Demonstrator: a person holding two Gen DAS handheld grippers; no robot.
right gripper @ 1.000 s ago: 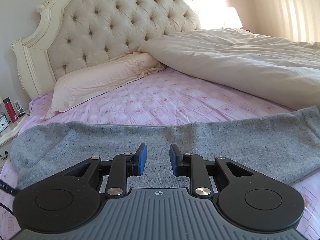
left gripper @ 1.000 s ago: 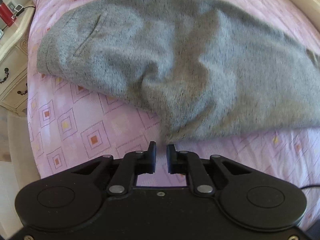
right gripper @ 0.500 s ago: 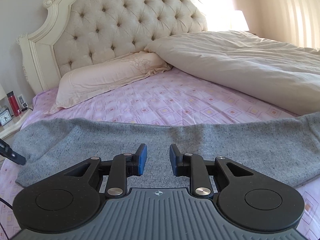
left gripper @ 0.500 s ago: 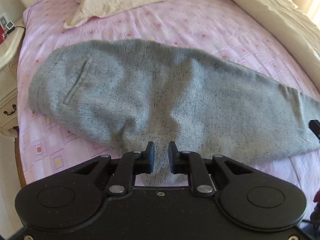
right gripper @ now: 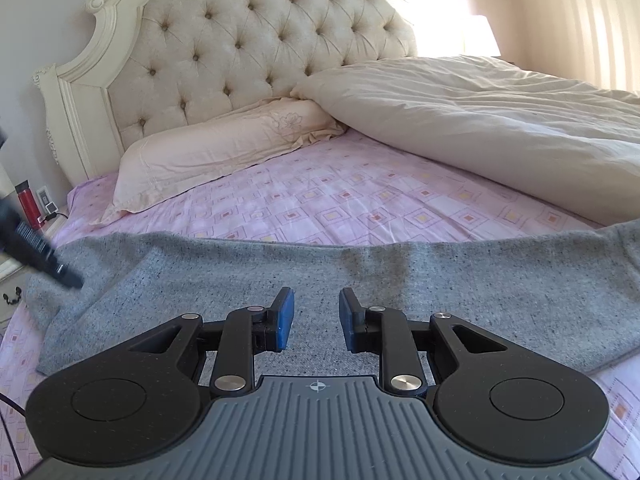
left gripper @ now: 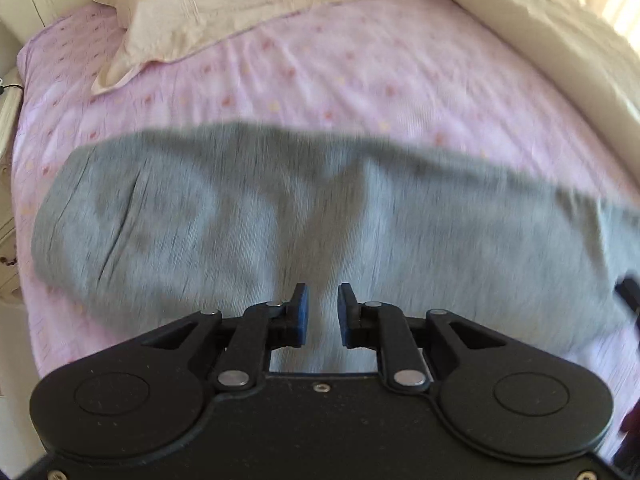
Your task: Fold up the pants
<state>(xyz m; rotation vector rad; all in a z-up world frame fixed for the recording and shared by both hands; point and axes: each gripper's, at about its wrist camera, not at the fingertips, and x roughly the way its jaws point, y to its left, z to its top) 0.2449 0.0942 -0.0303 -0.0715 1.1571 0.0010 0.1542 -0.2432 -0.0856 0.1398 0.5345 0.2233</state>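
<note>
Lying flat across the bed (right gripper: 352,200), the grey pants (right gripper: 440,276) stretch from side to side in front of you, long axis crosswise to both lines of sight: the waist end with its pocket seam sits at the left (left gripper: 120,216), the leg end runs off to the right (right gripper: 616,256). They look already doubled leg on leg, so the step in hand is probably the fold along the length. Your left hand-held gripper (left gripper: 322,312) hangs over the middle of the fabric, tilted steeply down; its jaws have just been opening and now stand a little apart with nothing between them, the cloth lying beneath, not pinched. Your right hand-held gripper (right gripper: 316,322) hovers low over the near edge of the pants, jaws likewise apart and empty. Motion blur softens the left view, so fine creases cannot be read. Judged from this layout, the left hand is nearer the waist and the right nearer the leg end; a fold bringing one end onto the other turns on that crosswise axis. A pillow (right gripper: 224,148) and duvet (right gripper: 480,120) lie well beyond.
</note>
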